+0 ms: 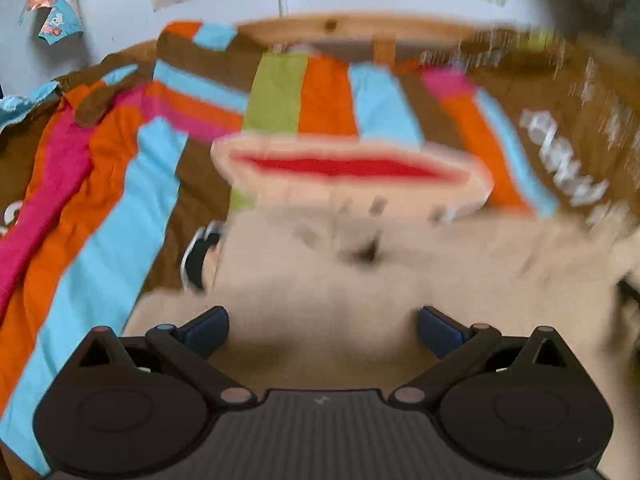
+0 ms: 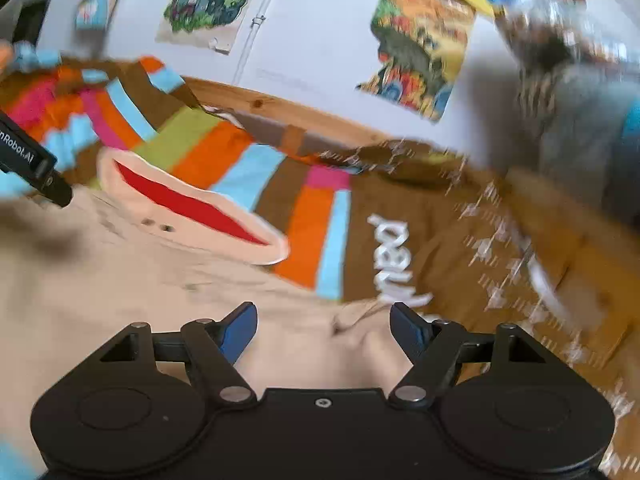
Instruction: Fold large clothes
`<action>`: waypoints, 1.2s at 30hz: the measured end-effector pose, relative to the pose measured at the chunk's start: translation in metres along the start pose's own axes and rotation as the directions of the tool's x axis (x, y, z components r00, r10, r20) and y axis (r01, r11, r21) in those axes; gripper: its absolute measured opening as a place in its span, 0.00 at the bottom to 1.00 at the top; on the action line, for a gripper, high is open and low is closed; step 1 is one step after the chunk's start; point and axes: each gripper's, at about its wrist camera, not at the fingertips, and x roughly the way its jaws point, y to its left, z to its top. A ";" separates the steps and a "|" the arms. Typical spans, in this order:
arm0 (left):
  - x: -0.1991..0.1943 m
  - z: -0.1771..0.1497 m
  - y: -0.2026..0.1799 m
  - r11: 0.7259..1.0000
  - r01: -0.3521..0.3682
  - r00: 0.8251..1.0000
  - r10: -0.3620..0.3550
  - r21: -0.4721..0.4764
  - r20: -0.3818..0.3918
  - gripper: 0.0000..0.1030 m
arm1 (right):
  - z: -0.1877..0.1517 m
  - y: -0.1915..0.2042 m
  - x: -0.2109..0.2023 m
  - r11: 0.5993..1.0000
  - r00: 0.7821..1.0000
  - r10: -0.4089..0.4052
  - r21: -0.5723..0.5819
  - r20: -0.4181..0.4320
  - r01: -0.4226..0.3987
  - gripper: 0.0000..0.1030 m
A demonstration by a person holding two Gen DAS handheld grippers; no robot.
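Observation:
Pale beige cloth (image 1: 320, 280) fills the near part of both views, blurred; it also shows under the right gripper as beige cloth (image 2: 120, 300) with a small crease. I cannot tell whether it is a garment or part of the bed cover's print. Past it lies a pink mouth shape with a red centre (image 1: 344, 166), the same mouth shape (image 2: 192, 208) in the right wrist view. My left gripper (image 1: 322, 328) stands open over the beige cloth, nothing between its blue pads. My right gripper (image 2: 324, 320) is open too, over the cloth's right edge, holding nothing.
A brown bed cover (image 2: 420, 208) with orange, blue, pink and green stripes and white lettering spreads all around. A wooden headboard (image 1: 360, 26) and a poster-covered wall (image 2: 320, 20) close the far side. The left gripper's black body (image 2: 28, 156) juts in at left. A dark white-rimmed shape (image 1: 200, 256) stays unclear.

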 end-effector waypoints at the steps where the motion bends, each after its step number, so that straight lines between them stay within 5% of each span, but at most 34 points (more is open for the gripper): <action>1: 0.005 -0.008 -0.001 1.000 -0.006 1.000 0.006 0.005 -0.004 1.00 | -0.004 -0.001 0.008 1.000 1.000 0.008 0.011 -0.027 -0.008 0.73; 4: 0.016 -0.025 -0.003 1.000 -0.012 1.000 0.012 -0.029 -0.001 1.00 | -0.025 -0.001 0.024 0.997 0.995 0.060 0.046 -0.081 -0.057 0.72; 10: 0.021 -0.041 -0.012 0.999 -0.035 0.998 0.035 -0.007 0.056 1.00 | -0.052 0.015 0.034 0.998 0.997 0.062 0.025 -0.056 -0.061 0.73; 16: -0.012 -0.024 0.015 0.992 0.006 0.998 -0.013 -0.124 -0.058 0.99 | -0.040 -0.001 0.008 0.994 0.997 0.062 0.093 -0.049 -0.058 0.74; 21: -0.052 -0.043 0.032 0.972 0.009 0.994 -0.034 -0.234 -0.103 0.99 | -0.026 0.002 -0.037 0.988 0.995 0.064 0.143 -0.073 -0.053 0.80; 28: -0.070 -0.062 0.018 0.993 -0.008 0.995 -0.004 -0.117 -0.104 0.99 | -0.061 0.044 -0.047 0.994 0.985 0.098 0.054 -0.140 -0.091 0.81; 36: -0.082 -0.059 0.031 0.976 0.058 0.991 -0.081 -0.209 -0.103 0.99 | -0.054 0.030 -0.057 0.987 0.979 0.126 0.119 -0.163 -0.107 0.82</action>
